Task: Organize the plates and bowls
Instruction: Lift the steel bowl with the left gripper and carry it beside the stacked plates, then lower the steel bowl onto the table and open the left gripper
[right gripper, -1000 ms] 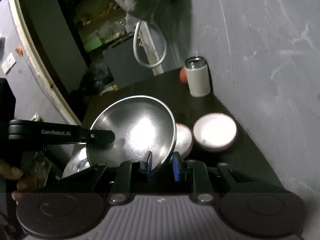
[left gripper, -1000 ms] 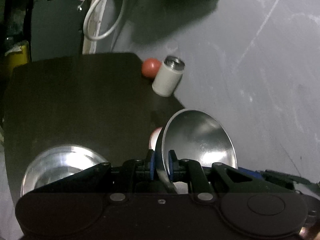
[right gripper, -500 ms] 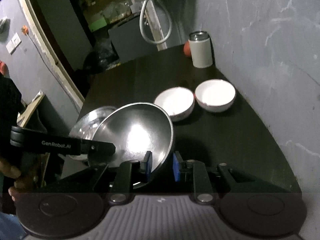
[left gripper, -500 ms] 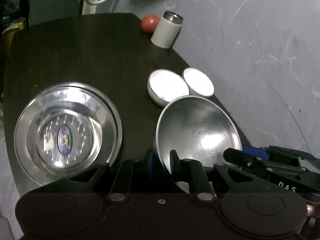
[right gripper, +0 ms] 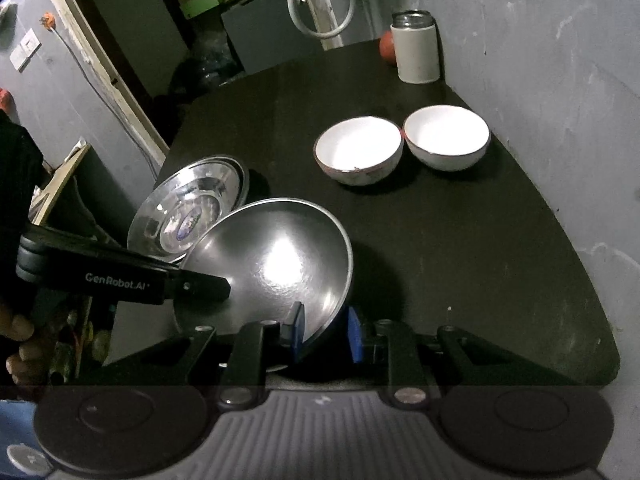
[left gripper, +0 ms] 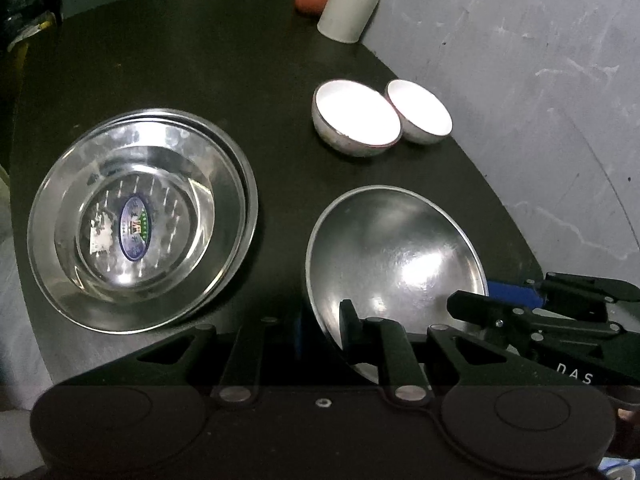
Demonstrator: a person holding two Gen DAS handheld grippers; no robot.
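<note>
A dark, near-black table with a curved edge fills the ground ahead of both grippers. To the right of them rises a grey plastered wall, scuffed with pale streaks. Far ahead, past the table's end, a white hose loops against a pale upright post, beside a dark cabinet. Off to the left stands another grey wall with a white switch plate and a thin cable running down. Light is dim, with bright glare from above.
</note>
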